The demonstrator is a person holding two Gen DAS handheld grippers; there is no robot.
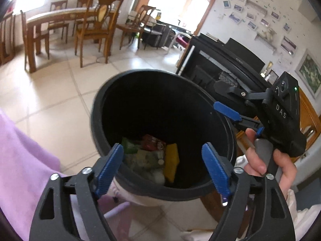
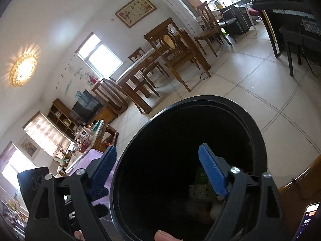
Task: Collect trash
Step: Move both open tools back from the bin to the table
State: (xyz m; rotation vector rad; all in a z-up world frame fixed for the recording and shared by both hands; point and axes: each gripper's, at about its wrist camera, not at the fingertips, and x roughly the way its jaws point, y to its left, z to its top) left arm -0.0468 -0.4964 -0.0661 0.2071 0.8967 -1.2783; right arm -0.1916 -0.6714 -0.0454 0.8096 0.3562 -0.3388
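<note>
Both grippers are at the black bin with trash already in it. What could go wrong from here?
1. Both the left gripper and right gripper stand open astride the bin's rim, so the black bin looks ungripped and could tip or slide.
2. The bin appears tilted; the yellow wrapper and other trash lie against its near wall and might spill out.

- the bin [image 1: 158, 92] looks like black plastic, smooth with a dull sheen on its rim.
- the left tool [image 1: 162, 166] has matt black plastic arms, blue ribbed pads and bright metal screws.
- the right tool [image 2: 158, 170] is built the same.
- the wrappers [image 1: 152, 156] in the bin look like glossy, crinkled film.
- the floor [image 1: 60, 108] is glossy pale tile.
- the chairs [image 1: 96, 26] are varnished wood.
- the cloth [image 1: 22, 150] is soft, matt lilac.
</note>
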